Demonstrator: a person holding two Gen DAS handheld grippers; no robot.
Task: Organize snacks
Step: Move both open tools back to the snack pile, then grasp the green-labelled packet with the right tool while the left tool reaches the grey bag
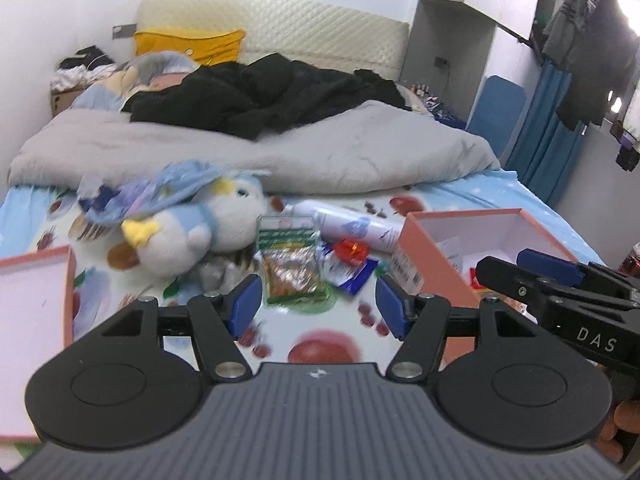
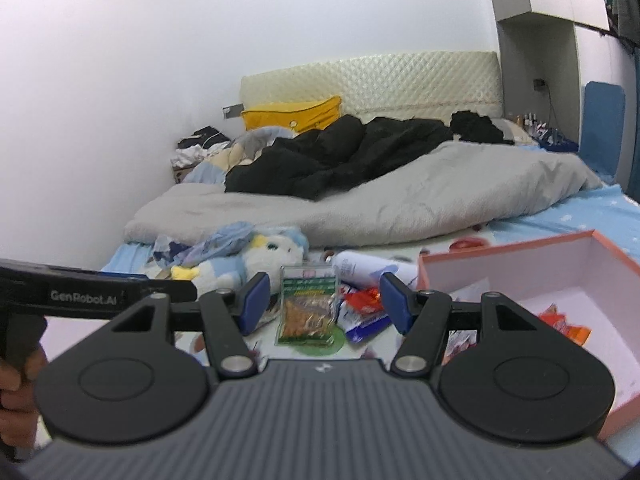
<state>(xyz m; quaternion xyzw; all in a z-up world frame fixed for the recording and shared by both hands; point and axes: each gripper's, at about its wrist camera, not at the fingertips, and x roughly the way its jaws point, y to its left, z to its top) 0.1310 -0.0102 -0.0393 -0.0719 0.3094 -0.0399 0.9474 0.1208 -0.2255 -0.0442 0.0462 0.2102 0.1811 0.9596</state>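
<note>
A few wrappers are seen inside the pink box (image 2: 520,264) at three o'clock. Several snacks, among them a green packet (image 1: 294,264), are left on the bed at twelve o'clock. Nothing is held: the left gripper (image 1: 318,304) and right gripper (image 2: 322,304) are spread apart.

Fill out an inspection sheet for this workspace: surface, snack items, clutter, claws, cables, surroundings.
Surface: bed sheet with fruit print, partly covered by a grey duvet.
Job's things: green snack bag, red packet, blue-white packet, white tube piled together; open pink box beside them, packets already inside; box lid at the left.
Clutter: plush penguin, black clothing, yellow cushion.
Claws: left claw and right claw both open, empty, above the sheet.
Cables: nothing seen.
Surroundings: padded headboard, hanging clothes.
</note>
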